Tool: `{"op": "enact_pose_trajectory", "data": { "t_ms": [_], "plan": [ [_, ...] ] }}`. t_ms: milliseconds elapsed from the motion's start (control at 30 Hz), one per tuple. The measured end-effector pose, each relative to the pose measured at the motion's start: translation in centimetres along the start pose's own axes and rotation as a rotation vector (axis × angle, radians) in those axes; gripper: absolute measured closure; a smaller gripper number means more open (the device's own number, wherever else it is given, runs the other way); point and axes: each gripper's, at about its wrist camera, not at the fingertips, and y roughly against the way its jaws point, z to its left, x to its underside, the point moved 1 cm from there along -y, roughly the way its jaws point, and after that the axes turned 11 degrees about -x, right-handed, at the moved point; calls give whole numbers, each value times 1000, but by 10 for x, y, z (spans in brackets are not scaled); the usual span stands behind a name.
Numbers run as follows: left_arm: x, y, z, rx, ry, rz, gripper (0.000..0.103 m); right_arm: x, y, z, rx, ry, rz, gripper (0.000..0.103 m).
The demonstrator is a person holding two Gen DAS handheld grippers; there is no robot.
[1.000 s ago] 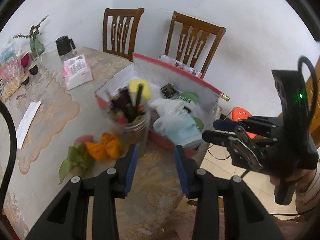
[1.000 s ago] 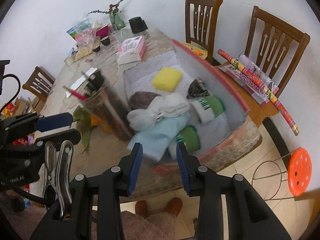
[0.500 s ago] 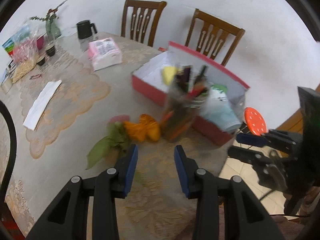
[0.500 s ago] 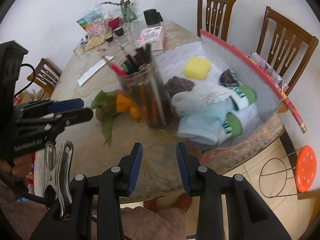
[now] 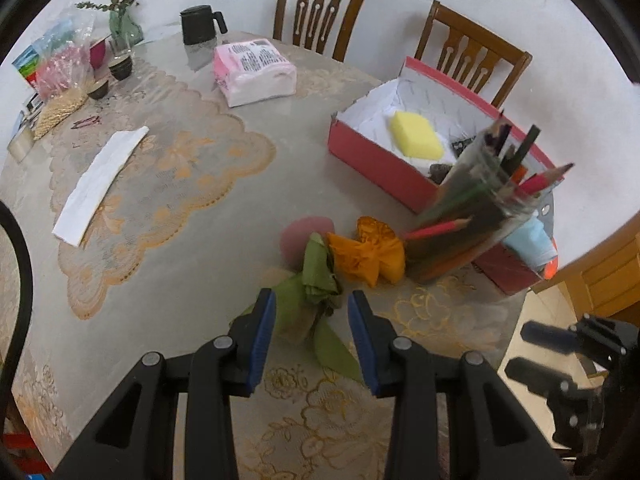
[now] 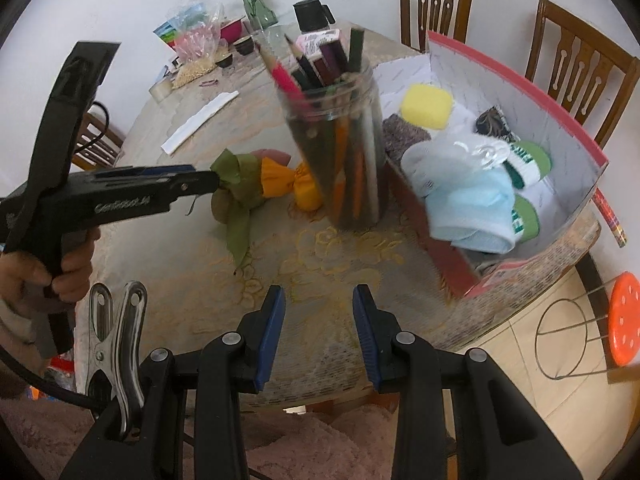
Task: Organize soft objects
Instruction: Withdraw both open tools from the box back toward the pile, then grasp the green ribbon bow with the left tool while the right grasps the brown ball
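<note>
A crumpled green cloth (image 5: 316,288) lies on the table beside an orange cloth (image 5: 368,252) and a pink pad (image 5: 300,236). My left gripper (image 5: 312,320) hovers over the green cloth with its jaws apart and the cloth showing between them; the pads do not press it. In the right wrist view the left gripper (image 6: 206,178) has its tips at the green cloth (image 6: 236,184), next to the orange cloth (image 6: 288,184). My right gripper (image 6: 320,312) is open and empty above the table's near edge. The red box (image 6: 520,92) holds a yellow sponge (image 6: 426,106), a light blue cloth (image 6: 472,208) and green-and-white socks (image 6: 528,160).
A clear jar of pencils (image 6: 340,152) stands between the cloths and the box. A pink tissue pack (image 5: 252,72), a black mug (image 5: 198,24), a folded white paper (image 5: 100,180) and snack bags (image 5: 60,68) sit farther back. Two wooden chairs (image 5: 320,4) and an orange stool (image 6: 624,320) stand around the table.
The left gripper has swung left and dropped from the box and jar to the green cloth. The right gripper has also shifted left, from the box's corner to the table in front of the jar.
</note>
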Motion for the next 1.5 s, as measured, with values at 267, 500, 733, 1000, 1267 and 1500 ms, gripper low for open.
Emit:
{"op": "enact_pose_trajectory", "data": {
  "t_ms": [267, 500, 733, 1000, 1267, 1500],
  "plan": [
    [-9, -26, -14, 12, -53, 27, 64, 4, -9, -2, 13, -48, 1, 67],
    [-7, -20, -13, 78, -41, -4, 93, 2, -13, 2, 18, -43, 10, 67],
    [-2, 10, 6, 124, 38, -49, 95, -3, -20, 13, 4, -4, 21, 67],
    [17, 33, 43, 101, 122, -69, 94, -13, -36, 29, -36, 55, 45, 67],
    [42, 43, 92, 56, 254, -67, 95, -35, -59, 58, -87, 136, 56, 67],
    [60, 45, 115, 20, 332, -58, 94, -63, -88, 85, -119, 183, 76, 67]
  ]
}}
